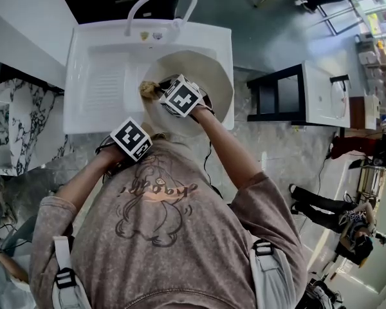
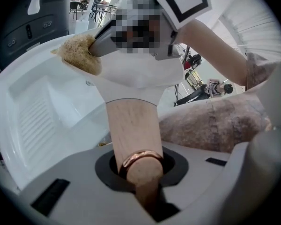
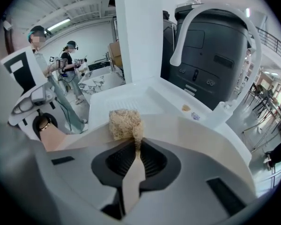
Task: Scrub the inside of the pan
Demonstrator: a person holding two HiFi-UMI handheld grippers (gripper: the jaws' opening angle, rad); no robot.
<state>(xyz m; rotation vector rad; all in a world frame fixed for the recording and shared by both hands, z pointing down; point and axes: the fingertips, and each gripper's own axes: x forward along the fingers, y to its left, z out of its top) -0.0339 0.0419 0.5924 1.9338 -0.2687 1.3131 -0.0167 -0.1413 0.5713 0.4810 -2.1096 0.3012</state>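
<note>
My left gripper (image 2: 141,182) has its jaws clamped on the wooden handle (image 2: 131,125) to steady the pan (image 1: 206,76) in the sink (image 1: 103,76), so my right gripper (image 3: 136,146), jaws pinching the fibrous scrub pad (image 3: 124,123), can work the pan's inner left edge.

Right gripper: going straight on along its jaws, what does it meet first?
The right gripper, shut on the scrubber, would likely press it into the pan wall first; depth is unclear.
</note>
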